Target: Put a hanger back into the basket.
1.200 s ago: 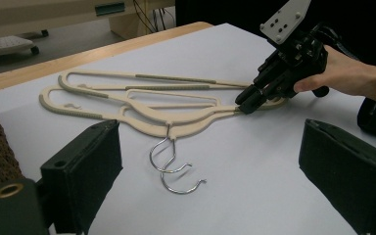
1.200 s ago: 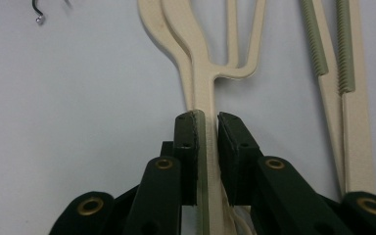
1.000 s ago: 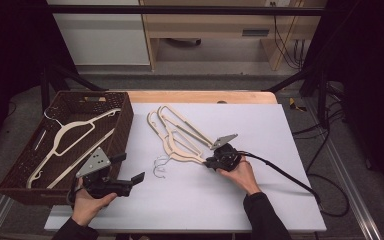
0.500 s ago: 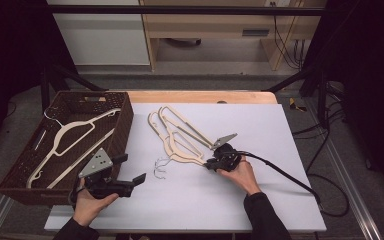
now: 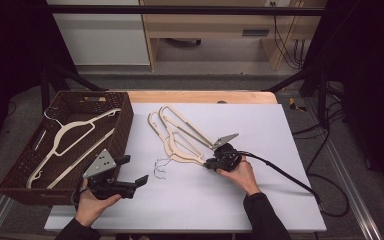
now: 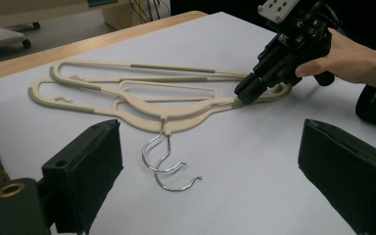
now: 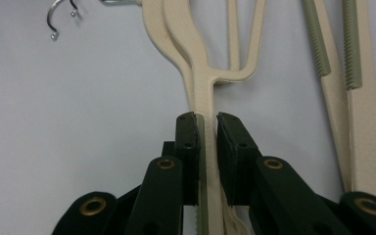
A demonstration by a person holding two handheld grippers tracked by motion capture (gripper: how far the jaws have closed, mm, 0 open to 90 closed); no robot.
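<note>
Pinching the arm of a cream hanger [image 7: 203, 147] is what the right hand-held gripper [image 5: 215, 162] is doing right now, pads clamped on it near its lower end. There are two hangers overlapping on the white tabletop [image 5: 260, 200], and I think only the top one is caught, though the stack makes it hard to call. The hangers' long axis runs from the right hand-held gripper up toward 11 o'clock, with the wire hooks [image 5: 161, 167] sticking out at about 9 o'clock from it. The left hand-held gripper [image 5: 135, 172] sits spread wide and empty, hooks at its 2 o'clock. The wicker basket [image 5: 125, 125] with one hanger inside [image 5: 67, 132] is at 10 o'clock from the left one
</note>
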